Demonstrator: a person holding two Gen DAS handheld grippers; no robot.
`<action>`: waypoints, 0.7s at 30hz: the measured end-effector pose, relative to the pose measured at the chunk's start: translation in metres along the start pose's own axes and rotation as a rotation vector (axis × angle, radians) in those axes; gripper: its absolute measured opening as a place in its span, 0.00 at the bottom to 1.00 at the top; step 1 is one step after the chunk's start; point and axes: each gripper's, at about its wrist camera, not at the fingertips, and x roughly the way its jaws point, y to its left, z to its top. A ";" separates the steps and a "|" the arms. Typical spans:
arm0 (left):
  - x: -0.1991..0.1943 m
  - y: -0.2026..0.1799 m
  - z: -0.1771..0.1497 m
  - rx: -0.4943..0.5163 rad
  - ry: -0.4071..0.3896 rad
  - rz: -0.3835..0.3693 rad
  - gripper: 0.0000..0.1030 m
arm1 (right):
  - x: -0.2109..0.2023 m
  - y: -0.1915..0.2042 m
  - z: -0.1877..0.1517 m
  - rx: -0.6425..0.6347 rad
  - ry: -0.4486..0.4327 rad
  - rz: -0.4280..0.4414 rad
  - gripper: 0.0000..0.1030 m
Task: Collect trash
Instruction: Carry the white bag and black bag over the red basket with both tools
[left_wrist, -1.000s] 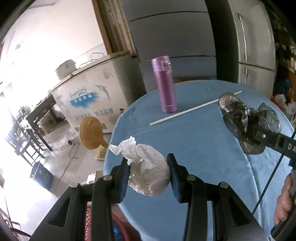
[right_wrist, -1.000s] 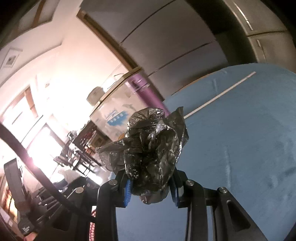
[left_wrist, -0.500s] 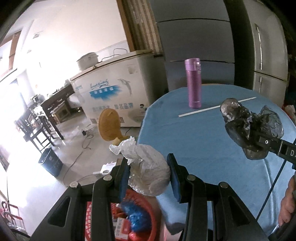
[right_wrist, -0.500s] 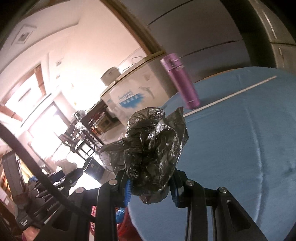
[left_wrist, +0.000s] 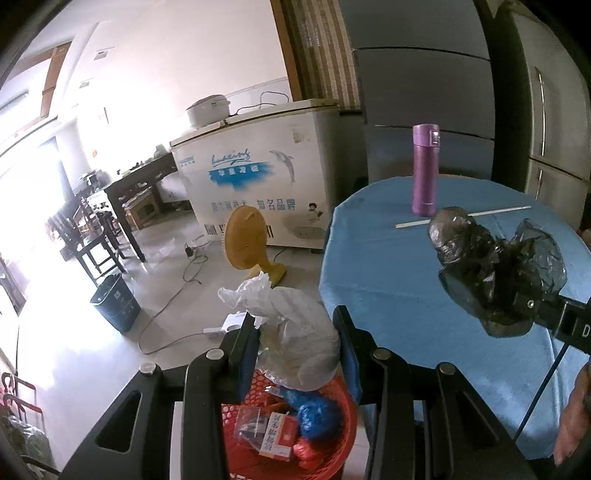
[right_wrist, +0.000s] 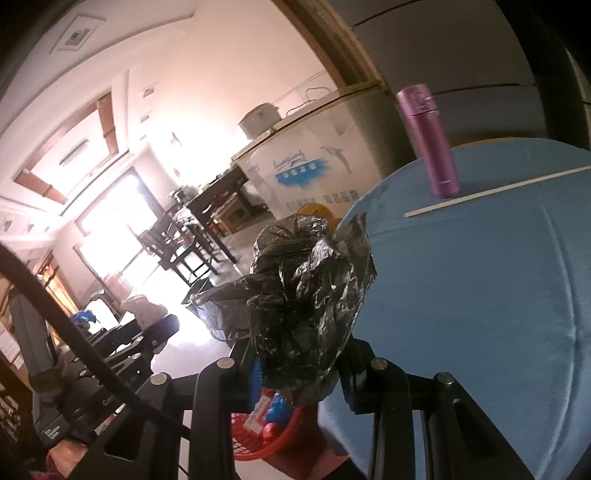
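Both loads are carried off the blue desk (left_wrist: 388, 266) since a second ago — left tongs (left_wrist: 295, 350) clamped on the white paper wad (left_wrist: 291, 325) now directly above the red basket (left_wrist: 332, 454), right tongs (right_wrist: 295, 365) clenched on the black plastic bag (right_wrist: 295, 295) near its rim — drop is judged next.

table (left_wrist: 388, 266): blue cloth | on it: purple flask (left_wrist: 424, 170), white stick (left_wrist: 461, 216)

Chest freezer (left_wrist: 258, 177) front: cursive logo, Chinese "知名品牌". Right gripper (left_wrist: 585, 330) body: letter "D". Rest unreadable.
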 end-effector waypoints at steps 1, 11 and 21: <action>-0.001 0.002 -0.001 -0.004 0.000 0.000 0.40 | 0.002 0.005 -0.002 -0.008 0.007 0.005 0.35; -0.009 0.027 -0.013 -0.027 -0.002 0.025 0.40 | 0.018 0.029 -0.009 -0.041 0.051 0.041 0.35; -0.010 0.043 -0.021 -0.047 0.004 0.042 0.40 | 0.034 0.048 -0.014 -0.080 0.084 0.062 0.35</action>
